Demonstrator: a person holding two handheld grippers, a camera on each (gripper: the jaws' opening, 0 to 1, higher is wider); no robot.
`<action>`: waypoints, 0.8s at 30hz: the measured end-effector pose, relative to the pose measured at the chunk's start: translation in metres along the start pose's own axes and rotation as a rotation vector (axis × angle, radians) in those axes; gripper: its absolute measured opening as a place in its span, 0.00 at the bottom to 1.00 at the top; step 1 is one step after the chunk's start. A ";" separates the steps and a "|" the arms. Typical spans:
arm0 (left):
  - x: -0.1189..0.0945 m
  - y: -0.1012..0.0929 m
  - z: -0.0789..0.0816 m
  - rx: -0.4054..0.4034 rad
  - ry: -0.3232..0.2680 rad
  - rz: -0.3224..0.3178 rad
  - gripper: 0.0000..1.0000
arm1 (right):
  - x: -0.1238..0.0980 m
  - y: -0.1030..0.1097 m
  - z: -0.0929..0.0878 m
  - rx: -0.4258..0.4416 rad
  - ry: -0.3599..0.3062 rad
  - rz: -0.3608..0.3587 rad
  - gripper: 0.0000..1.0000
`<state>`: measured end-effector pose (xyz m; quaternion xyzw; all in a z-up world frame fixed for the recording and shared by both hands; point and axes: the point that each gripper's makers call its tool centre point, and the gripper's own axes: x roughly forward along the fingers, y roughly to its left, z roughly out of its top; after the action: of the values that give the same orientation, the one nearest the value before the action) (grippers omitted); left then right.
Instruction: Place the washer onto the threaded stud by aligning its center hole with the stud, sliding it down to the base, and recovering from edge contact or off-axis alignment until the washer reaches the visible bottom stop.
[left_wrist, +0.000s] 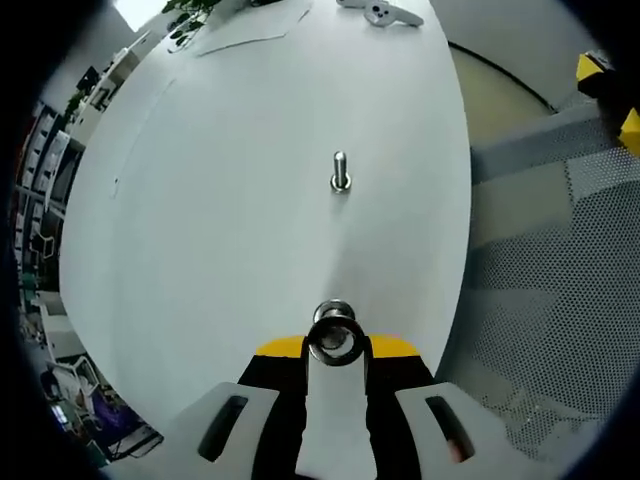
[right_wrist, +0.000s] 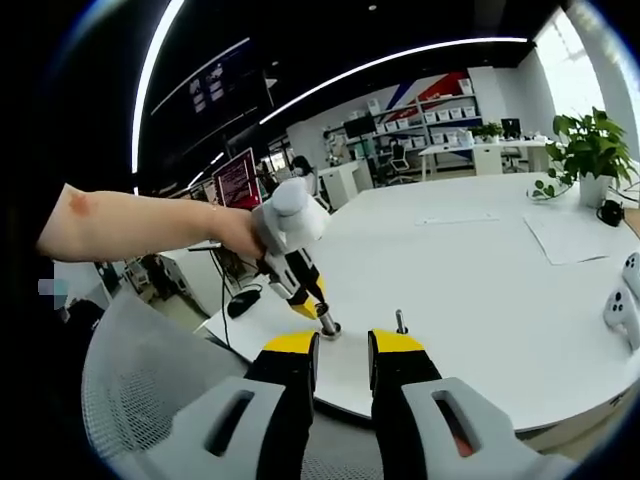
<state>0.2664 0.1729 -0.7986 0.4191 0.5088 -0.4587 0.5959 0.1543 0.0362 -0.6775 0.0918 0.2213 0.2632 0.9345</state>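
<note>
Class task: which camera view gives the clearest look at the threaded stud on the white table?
The left gripper view: the threaded stud stands upright mid-frame on the white table, beyond the washer held by the left claw. In the right gripper view the stud is small, just above that claw's tips.

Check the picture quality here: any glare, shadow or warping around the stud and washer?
Left gripper view: even light on the white table, the stud sharp with a faint shadow, the washer in the left gripper glinting slightly, table edges bowed by the fisheye. Right gripper view: ceiling light strips bent into arcs, the window corner washed out.
</note>
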 end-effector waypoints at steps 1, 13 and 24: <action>0.000 0.000 0.000 0.000 -0.001 -0.001 0.19 | 0.000 0.000 0.000 0.000 -0.001 0.000 0.22; 0.011 0.002 0.000 0.008 0.013 -0.005 0.19 | 0.001 0.000 -0.001 -0.003 0.006 0.002 0.22; 0.032 0.002 -0.003 0.016 0.050 -0.013 0.19 | 0.000 -0.001 -0.001 -0.001 0.010 -0.002 0.22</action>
<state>0.2698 0.1727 -0.8308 0.4318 0.5227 -0.4557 0.5767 0.1542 0.0357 -0.6790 0.0900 0.2259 0.2630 0.9336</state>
